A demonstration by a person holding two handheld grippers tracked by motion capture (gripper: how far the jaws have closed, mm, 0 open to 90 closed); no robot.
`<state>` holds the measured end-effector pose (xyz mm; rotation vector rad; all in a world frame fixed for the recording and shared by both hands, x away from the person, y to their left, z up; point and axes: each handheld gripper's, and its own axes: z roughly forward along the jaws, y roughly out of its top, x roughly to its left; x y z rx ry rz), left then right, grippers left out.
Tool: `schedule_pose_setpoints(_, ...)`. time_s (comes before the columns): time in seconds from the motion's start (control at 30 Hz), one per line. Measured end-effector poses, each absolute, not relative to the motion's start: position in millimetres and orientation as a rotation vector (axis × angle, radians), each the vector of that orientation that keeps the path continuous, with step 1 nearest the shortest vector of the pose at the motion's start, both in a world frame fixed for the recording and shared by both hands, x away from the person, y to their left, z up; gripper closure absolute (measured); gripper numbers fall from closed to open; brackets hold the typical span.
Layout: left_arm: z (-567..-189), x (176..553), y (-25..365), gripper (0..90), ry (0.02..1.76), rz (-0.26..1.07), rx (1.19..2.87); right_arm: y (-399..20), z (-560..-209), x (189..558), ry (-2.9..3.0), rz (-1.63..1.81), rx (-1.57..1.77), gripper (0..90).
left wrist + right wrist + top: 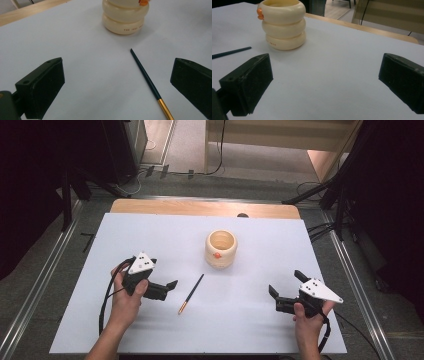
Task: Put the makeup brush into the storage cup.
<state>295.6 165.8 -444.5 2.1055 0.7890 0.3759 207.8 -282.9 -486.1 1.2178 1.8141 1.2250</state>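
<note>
Though both tools gape empty, left tool (pixel 117 85) view crops pen (pixel 150 82) gold end; cup (pixel 220 249) lettering unreadable.

Both grippers are black w/ a grey three-cornered plate on top: left gripper (pixel 171 285), right gripper (pixel 285 283). Each trails a black cable. Forearms are bare.

Table top (pixel 150 320): white sheet over light wood, wooden edge (pixel 200 208) bare at far side.
Floor (pixel 260 190): grey carpet, black cables trailing.
Rails (pixel 40 285): metal, flanking both sides.
Beyond: pale wooden furniture (pixel 280 132), dark stands (pixel 340 180).
Light: even, soft.
</note>
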Motion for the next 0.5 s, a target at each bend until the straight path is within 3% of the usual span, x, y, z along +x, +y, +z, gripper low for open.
schedule_pose_setpoints(0.5, -453, 300, 127, 0.0, 0.75, 0.317, 2.303, -282, -488, 209, 1.832, 1.215, 1.229, 0.0)
